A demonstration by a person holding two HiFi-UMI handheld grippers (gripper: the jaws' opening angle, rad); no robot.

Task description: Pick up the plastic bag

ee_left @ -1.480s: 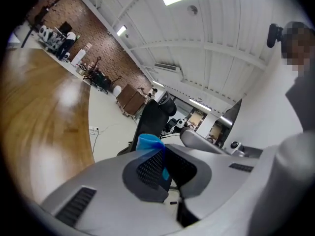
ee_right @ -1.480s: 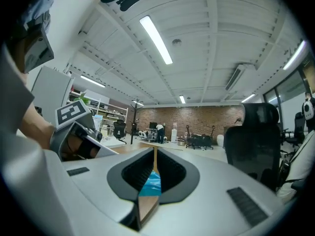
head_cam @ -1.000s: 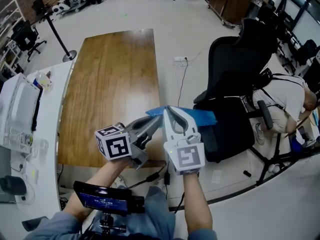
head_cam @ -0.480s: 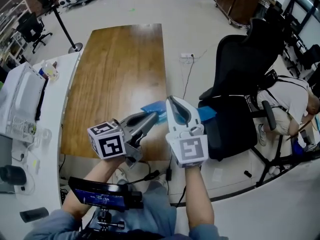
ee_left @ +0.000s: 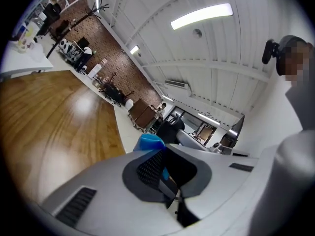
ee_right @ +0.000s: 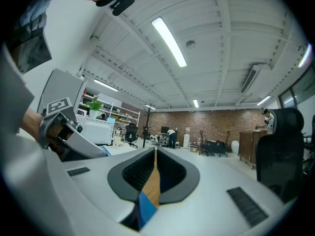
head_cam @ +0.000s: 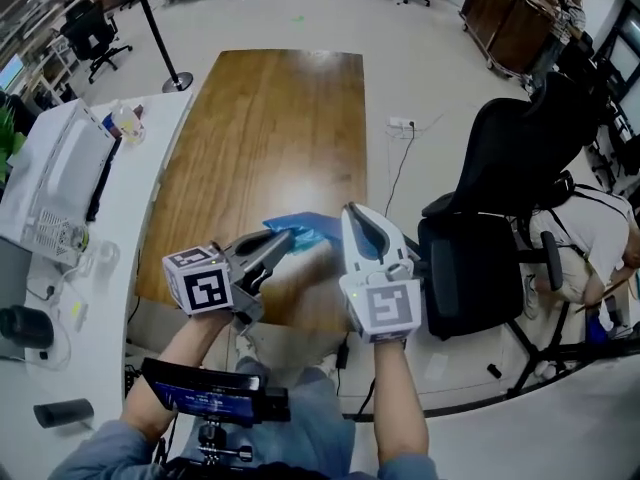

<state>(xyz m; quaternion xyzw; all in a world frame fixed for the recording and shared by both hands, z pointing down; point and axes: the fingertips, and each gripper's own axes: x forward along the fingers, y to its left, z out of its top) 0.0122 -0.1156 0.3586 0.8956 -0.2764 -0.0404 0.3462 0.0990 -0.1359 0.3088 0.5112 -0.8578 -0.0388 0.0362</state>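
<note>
Over the wooden table (head_cam: 270,118), plastic bag (head_cam: 303,230) clamped by both left gripper (head_cam: 286,238) and right gripper (head_cam: 351,215)

Plastic bag (head_cam: 303,231) spans from left gripper (head_cam: 284,239) to right gripper (head_cam: 351,214), over the table (head_cam: 262,118).

A wooden table (head_cam: 270,138) stands near a black office chair (head_cam: 505,158).

Plastic bag (head_cam: 300,230): bright blue, plain, no print seen. Left gripper (head_cam: 288,238) & right gripper (head_cam: 350,213): pale grey-white shells w/ dark grey ribbed pads; each cube has black-on-white square markers. Table (head_cam: 270,118): warm brown, streaky wood grain. Chair (head_cam: 500,178): black. Floor (head_cam: 420,58): light beige-grey. Far wall (ee_right: 211,124): red-brown brick, prob., though it's small in the right gripper view.
</note>
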